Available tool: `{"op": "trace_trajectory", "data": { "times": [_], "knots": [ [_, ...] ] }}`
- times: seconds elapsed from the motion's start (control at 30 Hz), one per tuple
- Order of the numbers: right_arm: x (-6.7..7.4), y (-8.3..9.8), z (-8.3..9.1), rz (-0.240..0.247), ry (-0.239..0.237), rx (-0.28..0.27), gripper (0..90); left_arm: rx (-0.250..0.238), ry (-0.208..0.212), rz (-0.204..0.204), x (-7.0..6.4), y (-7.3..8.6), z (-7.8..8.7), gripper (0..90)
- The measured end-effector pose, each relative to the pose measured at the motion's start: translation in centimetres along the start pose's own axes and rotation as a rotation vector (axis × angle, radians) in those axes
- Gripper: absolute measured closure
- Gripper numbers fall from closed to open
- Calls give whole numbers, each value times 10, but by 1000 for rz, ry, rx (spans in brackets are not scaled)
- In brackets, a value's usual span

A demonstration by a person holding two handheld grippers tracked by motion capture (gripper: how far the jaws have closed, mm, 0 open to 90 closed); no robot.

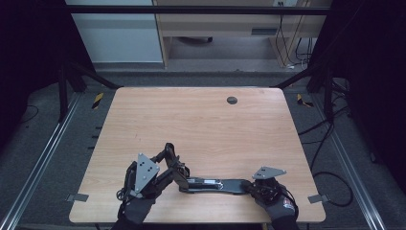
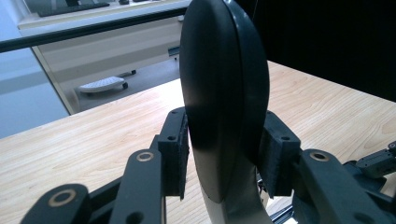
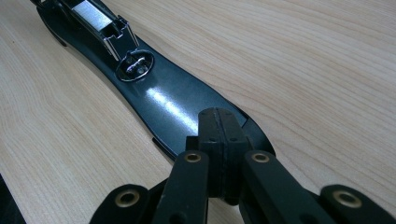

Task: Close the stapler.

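- Two grippers work on one long black device [image 1: 213, 185] that lies near the front edge of the wooden table [image 1: 201, 120], between the person's hands.
- The left gripper [image 1: 176, 173] clamps a rounded black paddle-shaped end [image 2: 224, 93] of the device; in the left gripper view the two pads [image 2: 180, 154] press against its two sides, and this end stands raised above the tabletop.
- The right gripper [image 3: 218, 140] has its jaws fully together, pad against pad, with nothing between them; their tips rest on the glossy flat end [image 3: 177, 107] of the device, pressing it to the table.
- In the right gripper view the flat black body runs away from the jaws, with an oval metal fitting [image 3: 135, 65] on top and a silver clip-like part [image 3: 95, 18] beyond it.
- A small dark round grommet [image 1: 231, 100] sits in the table near the far edge, well apart from the device.
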State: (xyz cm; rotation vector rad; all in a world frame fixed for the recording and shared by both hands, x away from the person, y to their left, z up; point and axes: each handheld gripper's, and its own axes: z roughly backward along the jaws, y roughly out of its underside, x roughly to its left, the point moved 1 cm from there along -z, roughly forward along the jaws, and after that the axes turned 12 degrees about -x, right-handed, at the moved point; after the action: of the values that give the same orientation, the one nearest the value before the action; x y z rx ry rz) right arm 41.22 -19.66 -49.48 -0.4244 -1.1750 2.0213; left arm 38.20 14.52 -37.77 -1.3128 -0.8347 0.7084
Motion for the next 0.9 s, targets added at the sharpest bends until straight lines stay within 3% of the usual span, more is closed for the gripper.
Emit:
{"op": "trace_trajectory", "data": {
  "times": [0.9],
  "knots": [
    [0, 0, 0, -6, -1, 4, 900, 4, 15, -67, -20, -5, -11, 590]
  ]
}}
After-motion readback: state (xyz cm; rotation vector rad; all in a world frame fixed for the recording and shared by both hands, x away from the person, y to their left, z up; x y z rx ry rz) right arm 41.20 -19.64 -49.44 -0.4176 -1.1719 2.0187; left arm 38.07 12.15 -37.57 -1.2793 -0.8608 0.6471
